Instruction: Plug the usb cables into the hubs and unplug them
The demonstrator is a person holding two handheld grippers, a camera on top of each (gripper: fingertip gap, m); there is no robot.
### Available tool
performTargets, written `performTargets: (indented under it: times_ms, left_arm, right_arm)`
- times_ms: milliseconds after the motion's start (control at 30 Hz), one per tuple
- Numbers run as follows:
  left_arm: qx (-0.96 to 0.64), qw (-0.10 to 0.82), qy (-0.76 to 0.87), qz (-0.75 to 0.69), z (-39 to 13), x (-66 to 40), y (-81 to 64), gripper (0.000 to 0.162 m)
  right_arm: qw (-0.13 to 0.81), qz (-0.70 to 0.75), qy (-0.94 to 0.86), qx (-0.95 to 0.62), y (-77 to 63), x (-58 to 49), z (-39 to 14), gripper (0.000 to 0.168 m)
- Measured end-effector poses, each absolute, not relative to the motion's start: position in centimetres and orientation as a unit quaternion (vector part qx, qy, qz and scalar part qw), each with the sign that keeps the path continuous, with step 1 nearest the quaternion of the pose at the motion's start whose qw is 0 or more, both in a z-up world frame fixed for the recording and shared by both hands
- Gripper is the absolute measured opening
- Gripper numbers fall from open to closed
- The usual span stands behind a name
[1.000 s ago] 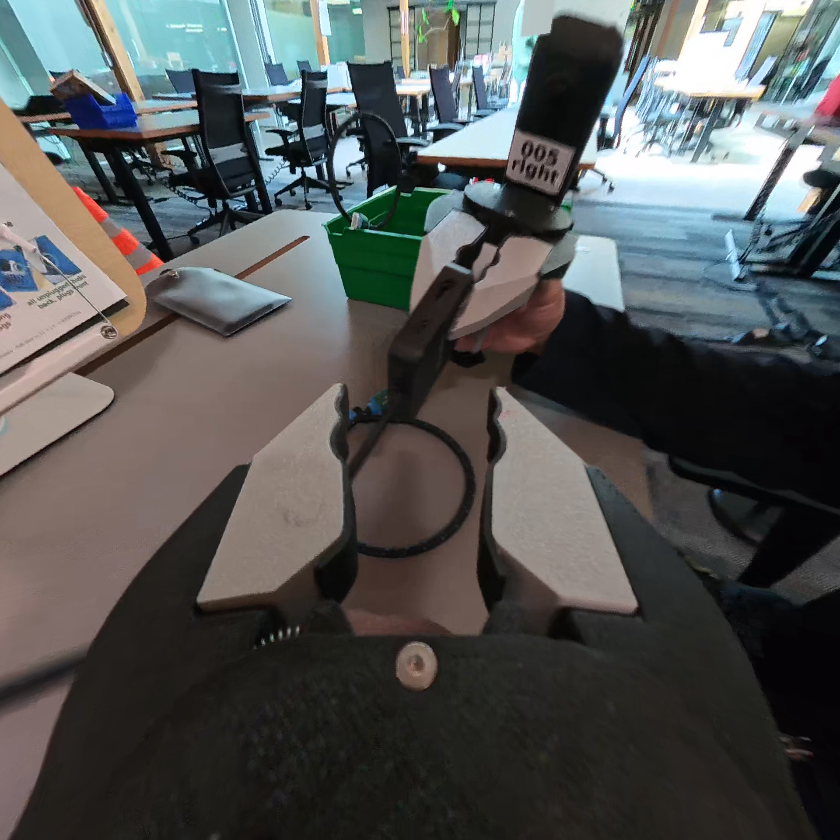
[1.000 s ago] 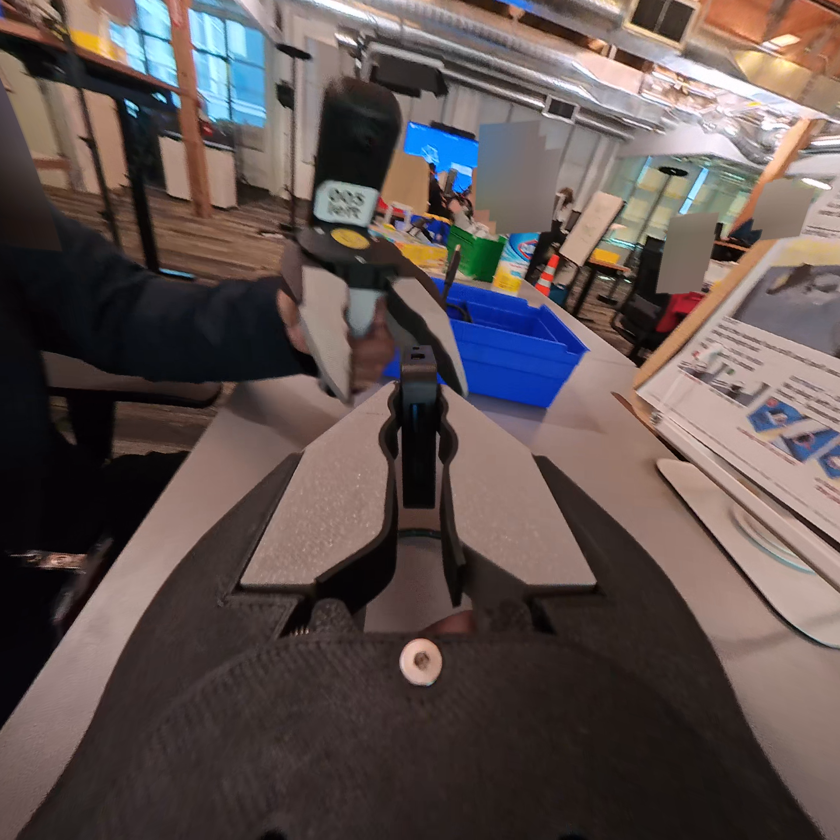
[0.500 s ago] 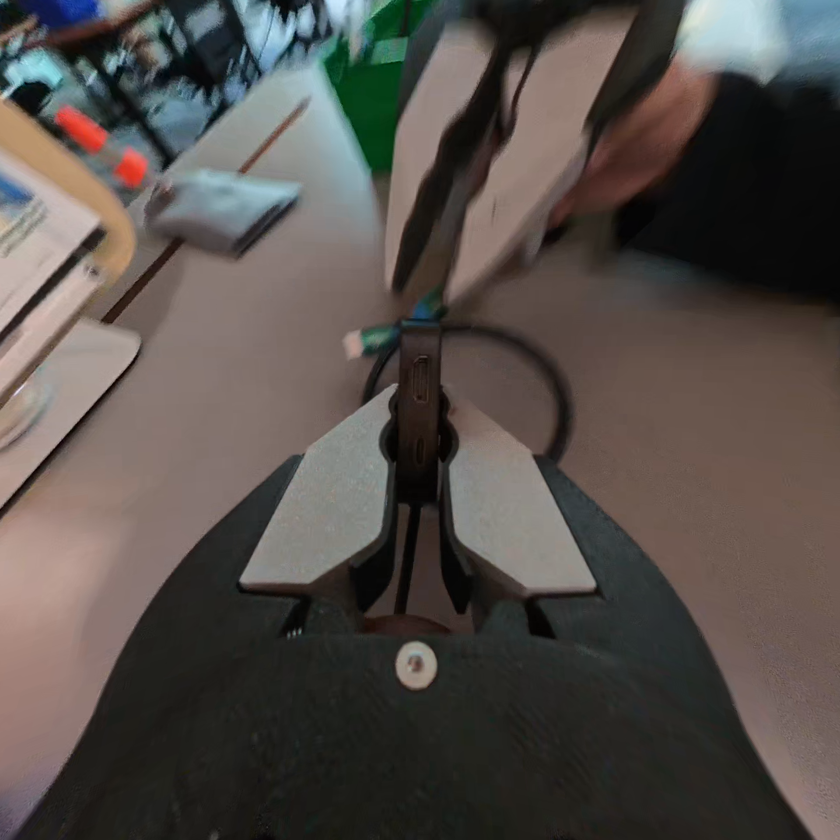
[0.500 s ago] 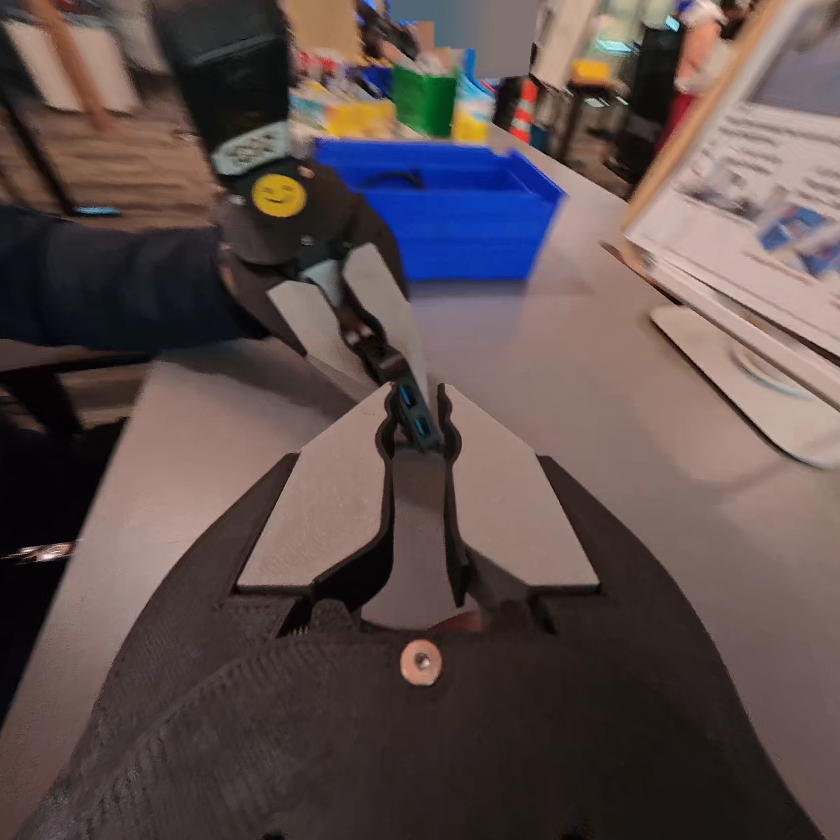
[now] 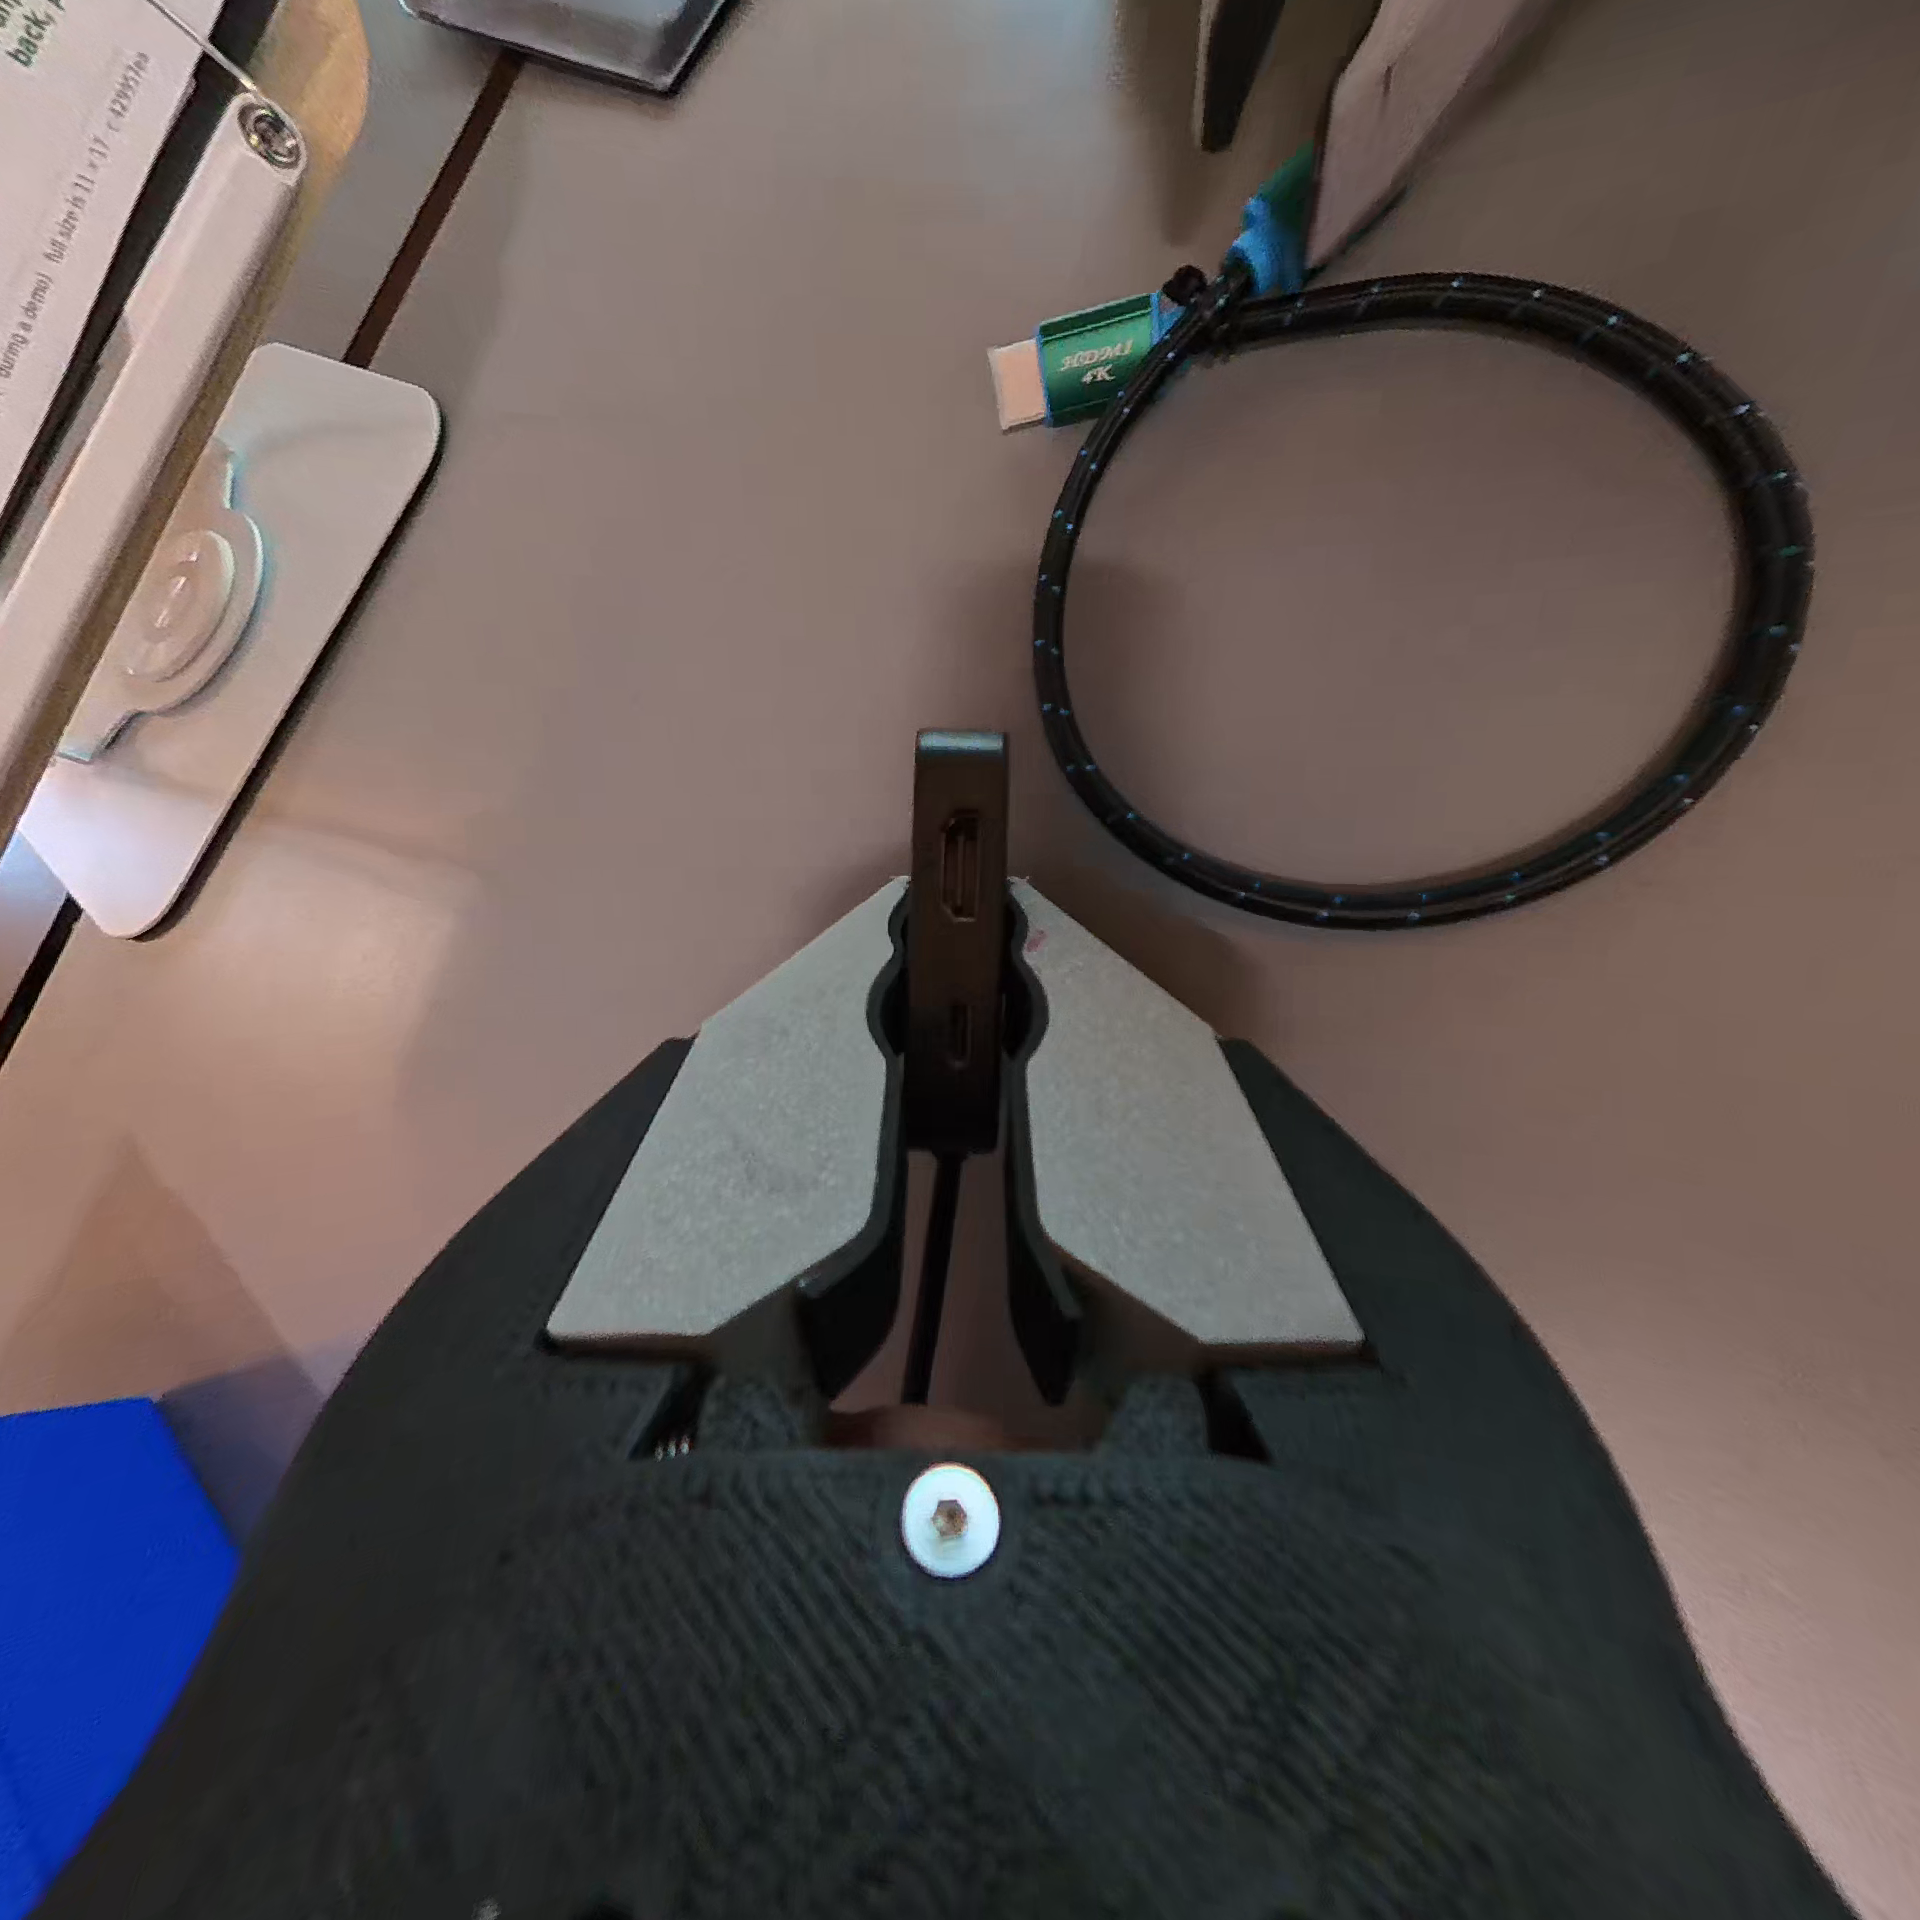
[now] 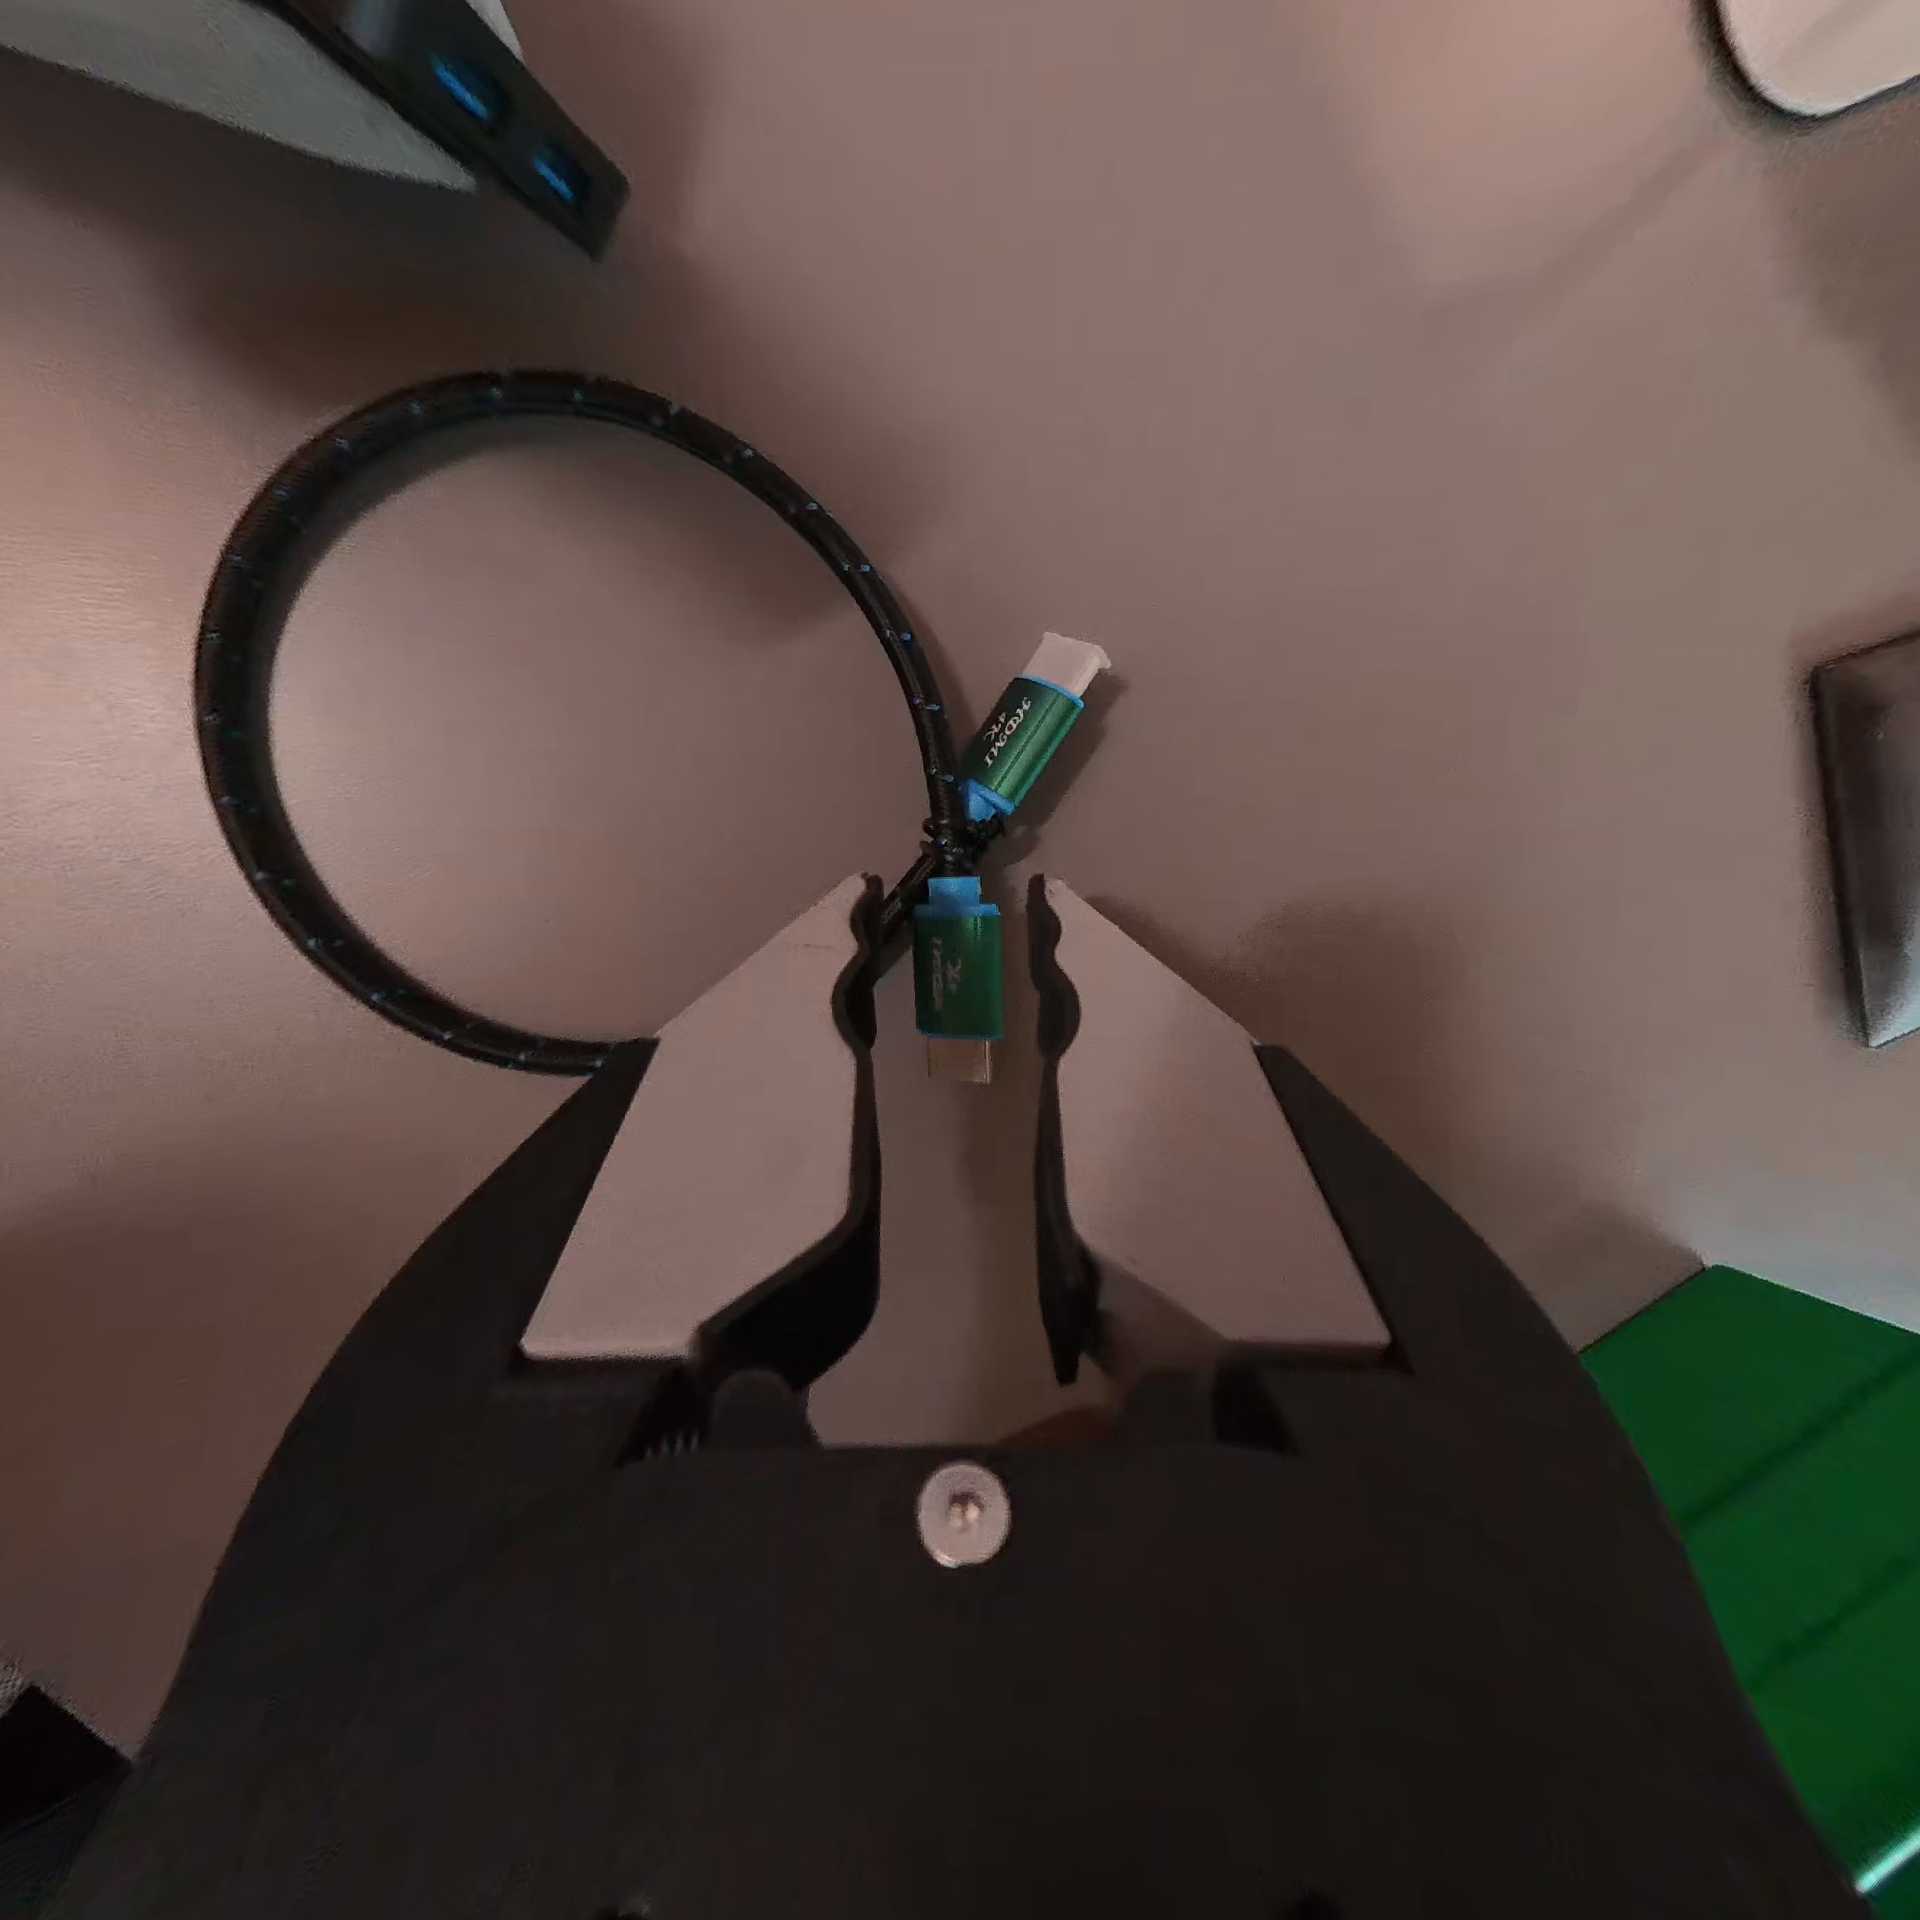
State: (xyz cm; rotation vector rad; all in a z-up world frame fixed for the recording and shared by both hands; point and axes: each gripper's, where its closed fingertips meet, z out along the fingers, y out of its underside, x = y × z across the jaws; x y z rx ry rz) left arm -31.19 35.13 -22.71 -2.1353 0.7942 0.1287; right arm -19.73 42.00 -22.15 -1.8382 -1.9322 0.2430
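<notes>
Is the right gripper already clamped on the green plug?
No, the right gripper is open, with gaps showing between its fingers and the green plug.

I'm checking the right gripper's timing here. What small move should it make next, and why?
Probably close. The right gripper is open, its fingers on either side of the green plug of the coiled cable, not yet pinching it. The left gripper is shut on the black adapter.

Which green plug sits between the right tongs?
The bare-tipped green metal plug, between the open right tongs; the other green plug wears a white cap, farther out.
</notes>
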Motion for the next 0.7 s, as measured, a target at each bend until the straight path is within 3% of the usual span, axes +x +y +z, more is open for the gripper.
performTargets:
  times_ms: [167,467,567,700]
  left_arm:
    - [-0.852,0.421,0.307,0.059,-22.7,-31.9,35.3,0.011]
    - [-0.853,0.412,0.319,-0.007,-22.7,-30.4,34.3,0.011]
    - [-0.856,0.411,0.314,-0.009,-22.7,-30.7,34.2,0.011]
    - [-0.856,0.412,0.311,-0.001,-22.7,-30.9,34.4,0.011]
  right_arm:
    - [0.196,0.049,-0.702,-0.682,42.4,-19.4,-23.8,0.014]
    - [0.161,0.085,-0.693,-0.698,42.5,-19.3,-24.2,0.014]
    - [0.133,0.070,-0.701,-0.697,42.9,-19.2,-24.1,0.023]
    - [0.073,0.073,-0.710,-0.696,42.2,-19.5,-24.6,0.021]
